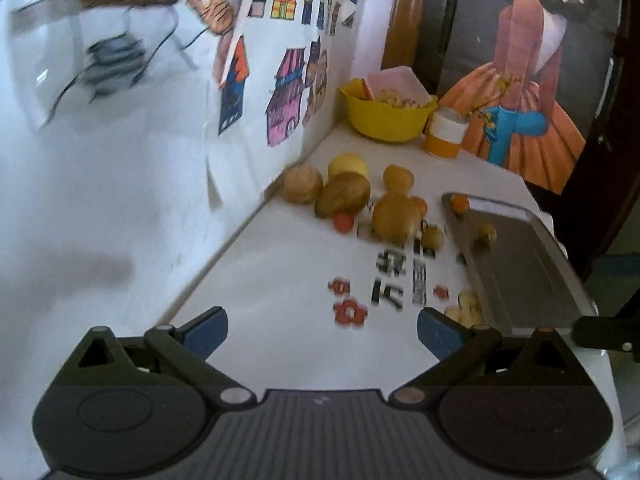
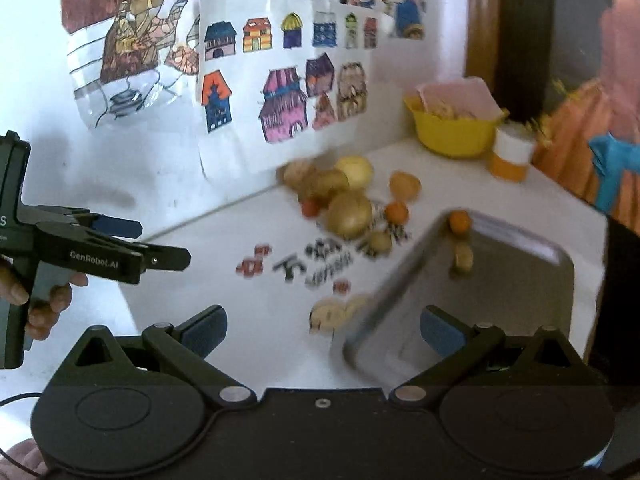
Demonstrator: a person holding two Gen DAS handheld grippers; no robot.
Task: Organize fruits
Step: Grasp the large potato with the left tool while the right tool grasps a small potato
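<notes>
Left wrist view: the left tongs [image 1: 322, 330] are held spread above the white counter [image 1: 280, 264], nothing between them. A cluster of fruits [image 1: 348, 196] is seen near the counter's back edge, by the wall. A metal tray [image 1: 520, 272] lies along the right edge, with a small orange fruit [image 1: 459, 203] at its far corner and a brownish one [image 1: 487, 234] inside. A yellow bowl [image 1: 384, 118] sits in the back corner. In the right wrist view, the right tongs [image 2: 324, 330] are spread too, empty, over the tray's near corner.
</notes>
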